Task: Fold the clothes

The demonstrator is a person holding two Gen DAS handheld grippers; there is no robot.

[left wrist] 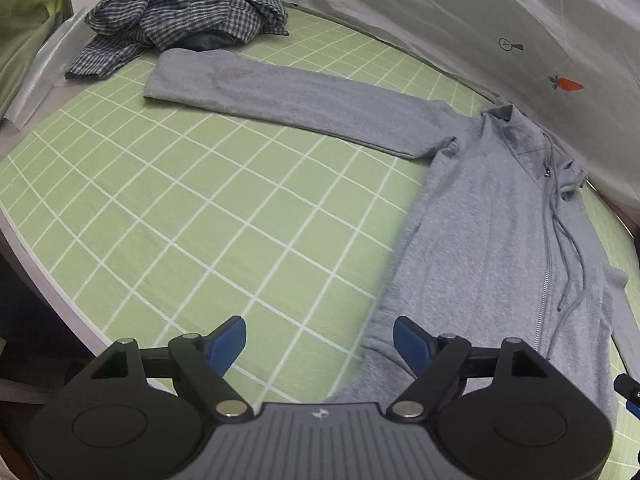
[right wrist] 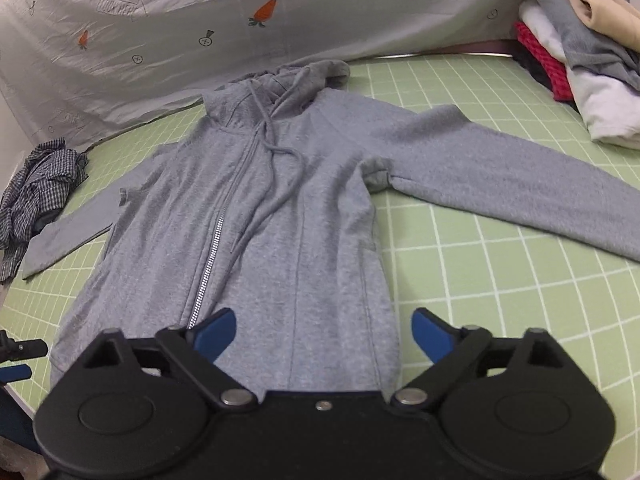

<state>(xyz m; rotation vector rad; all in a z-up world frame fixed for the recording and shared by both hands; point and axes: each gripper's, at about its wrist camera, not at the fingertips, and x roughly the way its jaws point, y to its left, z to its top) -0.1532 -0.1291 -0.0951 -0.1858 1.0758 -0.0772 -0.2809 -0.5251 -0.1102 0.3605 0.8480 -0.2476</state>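
A grey zip hoodie lies face up and spread flat on the green grid mat, both sleeves stretched outward. In the left wrist view the hoodie fills the right side, with one sleeve reaching far left. My left gripper is open and empty, above the hoodie's lower left hem edge. My right gripper is open and empty, above the hoodie's bottom hem, right of the zipper.
A crumpled checked shirt lies at the far left of the mat. A pile of folded clothes sits at the far right. A grey printed sheet hangs behind. The table edge runs at left.
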